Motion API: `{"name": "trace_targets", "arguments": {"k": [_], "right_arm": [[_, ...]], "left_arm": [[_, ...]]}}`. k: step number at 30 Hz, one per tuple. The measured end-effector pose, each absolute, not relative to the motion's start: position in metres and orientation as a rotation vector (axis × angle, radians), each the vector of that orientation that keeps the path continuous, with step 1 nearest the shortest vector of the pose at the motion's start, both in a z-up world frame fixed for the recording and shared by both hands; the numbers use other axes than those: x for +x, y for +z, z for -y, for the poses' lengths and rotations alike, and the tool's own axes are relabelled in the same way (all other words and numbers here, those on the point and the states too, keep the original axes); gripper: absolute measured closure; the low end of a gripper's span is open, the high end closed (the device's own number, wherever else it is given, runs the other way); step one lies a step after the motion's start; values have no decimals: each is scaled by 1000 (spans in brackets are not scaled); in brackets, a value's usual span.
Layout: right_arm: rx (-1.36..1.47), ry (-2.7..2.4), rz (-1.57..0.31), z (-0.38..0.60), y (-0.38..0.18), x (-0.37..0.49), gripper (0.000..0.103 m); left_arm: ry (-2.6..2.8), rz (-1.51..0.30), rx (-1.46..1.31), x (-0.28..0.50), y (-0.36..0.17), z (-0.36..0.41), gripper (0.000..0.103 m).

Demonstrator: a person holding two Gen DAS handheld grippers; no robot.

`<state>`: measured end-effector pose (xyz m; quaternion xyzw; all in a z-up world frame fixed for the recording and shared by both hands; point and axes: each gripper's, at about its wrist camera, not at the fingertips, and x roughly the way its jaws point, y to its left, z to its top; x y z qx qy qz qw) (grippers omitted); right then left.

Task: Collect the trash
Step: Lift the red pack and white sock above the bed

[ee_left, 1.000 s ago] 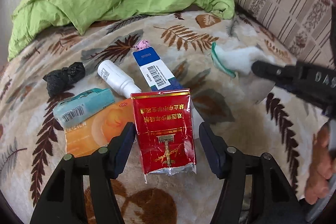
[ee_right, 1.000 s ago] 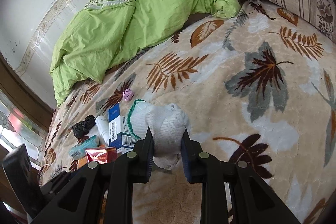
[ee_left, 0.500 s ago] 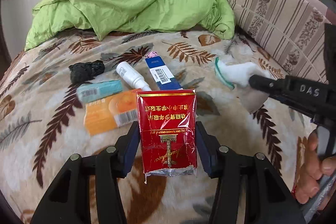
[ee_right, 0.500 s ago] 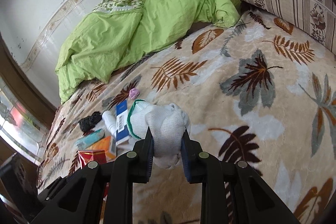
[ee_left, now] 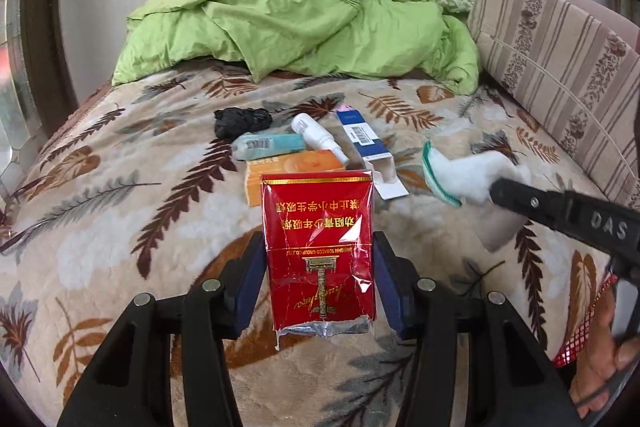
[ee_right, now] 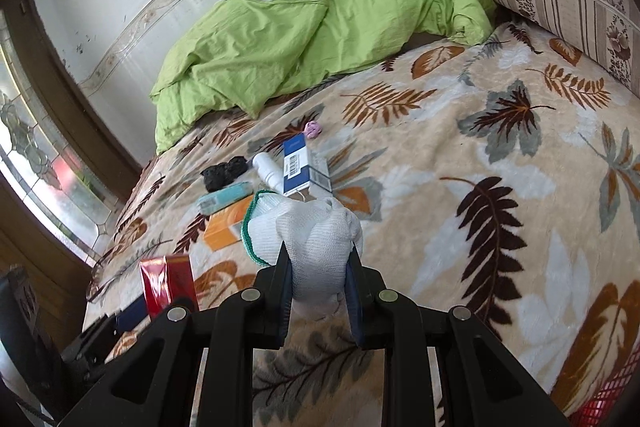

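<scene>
My left gripper (ee_left: pixel 318 267) is shut on a red cigarette pack (ee_left: pixel 318 247) and holds it above the bed; the pack also shows in the right wrist view (ee_right: pixel 168 285). My right gripper (ee_right: pixel 318 267) is shut on a white glove with a green cuff (ee_right: pixel 308 239), lifted off the blanket; the glove shows in the left wrist view (ee_left: pixel 464 175). On the blanket lie an orange box (ee_left: pixel 296 169), a teal packet (ee_left: pixel 268 145), a white bottle (ee_left: pixel 318 137), a blue and white box (ee_left: pixel 366 147), a black crumpled bag (ee_left: pixel 240 121) and a small pink wad (ee_right: pixel 313 129).
A leaf-patterned blanket (ee_left: pixel 120 187) covers the bed. A green duvet (ee_left: pixel 280 23) is heaped at the far end. A striped pillow (ee_left: pixel 560 67) lies along the right. A window (ee_right: pixel 32 163) is on the left wall.
Both grippers have risen and drawn back from the pile with their loads. The left gripper has closed onto the red pack, which now hangs clear of the other items.
</scene>
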<state>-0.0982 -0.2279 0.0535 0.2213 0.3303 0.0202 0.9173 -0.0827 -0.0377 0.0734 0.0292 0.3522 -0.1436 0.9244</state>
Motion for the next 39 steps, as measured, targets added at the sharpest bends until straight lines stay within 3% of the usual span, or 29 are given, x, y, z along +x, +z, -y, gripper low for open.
{"name": "trace_targets", "arguments": {"k": [39], "right_arm": [[371, 71, -646, 207, 59, -103, 79]], "left_arm": [[-141, -676, 69, -75, 74, 17, 52]]}}
